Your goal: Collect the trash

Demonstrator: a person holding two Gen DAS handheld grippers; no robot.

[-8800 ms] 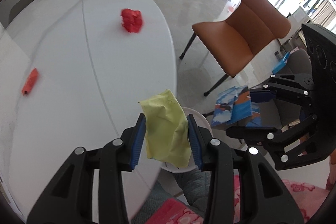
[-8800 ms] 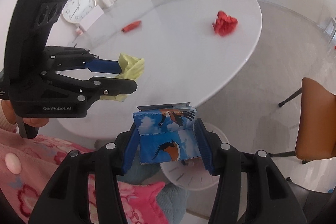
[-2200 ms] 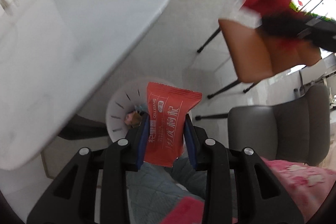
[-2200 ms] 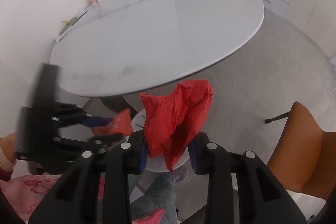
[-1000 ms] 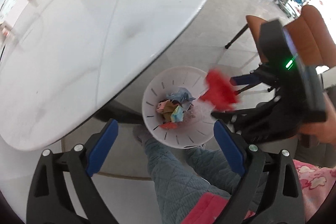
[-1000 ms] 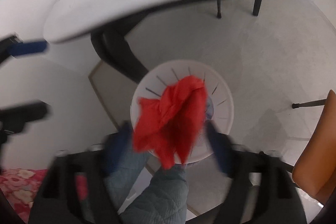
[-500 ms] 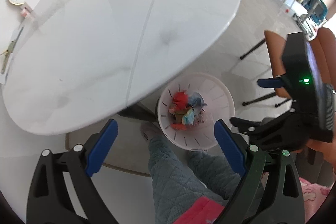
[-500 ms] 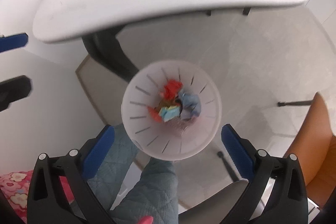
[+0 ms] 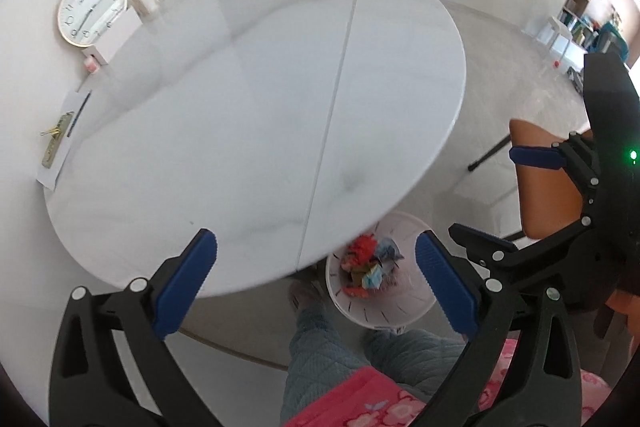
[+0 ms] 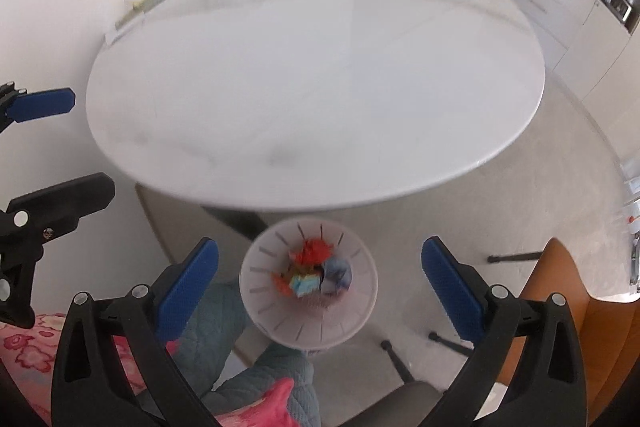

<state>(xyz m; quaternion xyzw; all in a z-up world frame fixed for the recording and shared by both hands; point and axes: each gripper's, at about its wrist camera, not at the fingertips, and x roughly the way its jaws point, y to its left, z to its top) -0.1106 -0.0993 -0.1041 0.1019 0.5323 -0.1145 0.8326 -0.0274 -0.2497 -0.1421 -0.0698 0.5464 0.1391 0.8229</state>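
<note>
A white slotted waste bin [image 9: 380, 319] [image 10: 256, 291] stands on the floor under the near edge of the white oval table [image 9: 260, 87] [image 10: 320, 67]. In it lie a crumpled red wad [image 9: 362, 255] [image 10: 316, 251], a blue carton and other wrappers. My left gripper [image 9: 316, 247] hangs high over the table edge and bin; its jaws are opening and nothing is between them. My right gripper [image 10: 320, 247] is open and empty, above the bin. Each gripper shows in the other's view, the right gripper [image 9: 500, 199] at the right and the left gripper [image 10: 68, 151] at the left.
A person's legs in grey quilted trousers [image 9: 320, 347] stand beside the bin. An orange chair [image 9: 548, 179] [image 10: 580, 307] is at the right. A wall clock [image 9: 90, 11], a mug and papers with keys [image 9: 60, 139] sit along the table's far left edge.
The red wad dropped from the right gripper into the bin. Both grippers rose, so the bin looks smaller and the table top fills both views.
</note>
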